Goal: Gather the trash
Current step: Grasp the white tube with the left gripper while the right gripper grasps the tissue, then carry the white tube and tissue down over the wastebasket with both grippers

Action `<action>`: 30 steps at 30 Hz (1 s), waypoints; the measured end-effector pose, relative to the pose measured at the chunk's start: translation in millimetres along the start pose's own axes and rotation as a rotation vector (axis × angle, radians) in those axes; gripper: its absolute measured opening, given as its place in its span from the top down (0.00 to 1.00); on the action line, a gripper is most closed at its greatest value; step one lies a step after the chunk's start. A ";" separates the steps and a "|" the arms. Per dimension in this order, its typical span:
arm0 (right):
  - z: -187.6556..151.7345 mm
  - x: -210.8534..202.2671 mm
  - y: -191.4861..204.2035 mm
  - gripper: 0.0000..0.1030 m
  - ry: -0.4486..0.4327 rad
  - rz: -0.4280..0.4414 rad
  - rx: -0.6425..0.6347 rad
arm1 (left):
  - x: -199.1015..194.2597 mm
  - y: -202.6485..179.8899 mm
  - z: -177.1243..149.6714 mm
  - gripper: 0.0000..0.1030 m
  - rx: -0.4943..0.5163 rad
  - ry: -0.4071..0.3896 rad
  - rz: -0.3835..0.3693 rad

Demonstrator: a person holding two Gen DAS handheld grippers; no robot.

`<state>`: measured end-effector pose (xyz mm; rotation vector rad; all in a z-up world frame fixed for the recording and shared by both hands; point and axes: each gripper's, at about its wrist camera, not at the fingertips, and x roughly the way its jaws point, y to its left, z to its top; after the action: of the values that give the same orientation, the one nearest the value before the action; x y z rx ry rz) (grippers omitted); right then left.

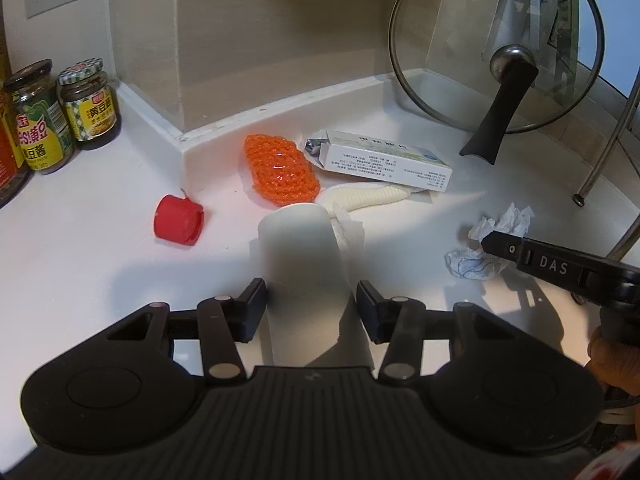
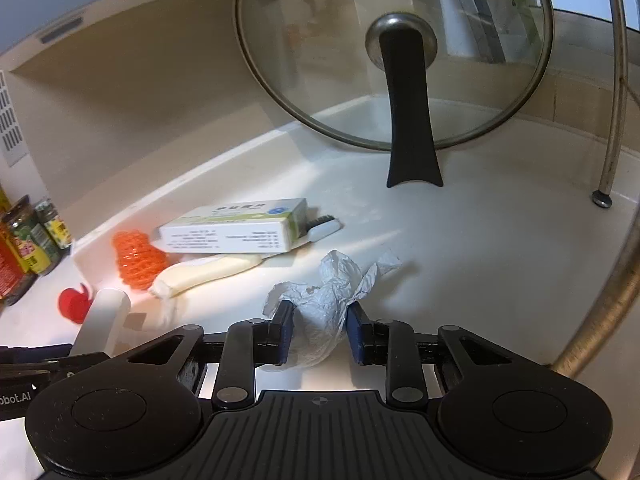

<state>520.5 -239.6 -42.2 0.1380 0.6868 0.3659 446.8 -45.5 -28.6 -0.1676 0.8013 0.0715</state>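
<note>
My left gripper (image 1: 311, 300) holds a white paper cup (image 1: 301, 248), its jaws closed on the cup's sides, above the white counter (image 1: 100, 264). The cup also shows in the right wrist view (image 2: 105, 316). My right gripper (image 2: 320, 330) is around a crumpled white tissue (image 2: 328, 292) on the counter, jaws close on both sides, touching it. The tissue shows in the left wrist view (image 1: 492, 246) under the right gripper's finger (image 1: 520, 250). Other trash lies ahead: a red bottle cap (image 1: 179, 220), an orange mesh net (image 1: 280, 168), a white wrapper (image 1: 364, 198), a medicine box (image 1: 384, 160).
A glass pot lid (image 2: 394, 52) with a black handle leans against the back wall. Sauce jars (image 1: 64, 114) stand at the left. A metal rack leg (image 2: 608, 128) stands at the right. A small brush (image 2: 324, 226) lies behind the box.
</note>
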 end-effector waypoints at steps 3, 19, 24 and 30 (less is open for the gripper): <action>-4.6 -15.4 5.8 0.72 -0.007 0.008 -0.008 | -12.8 4.3 -7.1 0.56 0.000 -0.005 -0.003; -68.7 -119.5 65.3 0.72 -0.002 0.079 -0.057 | -104.4 37.1 -79.3 0.56 0.013 -0.019 -0.047; -96.7 -148.4 90.8 0.72 0.008 0.094 -0.080 | -137.0 51.0 -109.8 0.56 0.010 -0.016 -0.060; -129.6 -176.8 118.8 0.72 0.019 0.111 -0.089 | -172.0 67.6 -144.0 0.56 0.028 -0.004 -0.067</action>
<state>277.7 -194.9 -7.7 0.0879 0.6823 0.5041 216.8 -4.3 -11.6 -0.1682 0.7919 -0.0026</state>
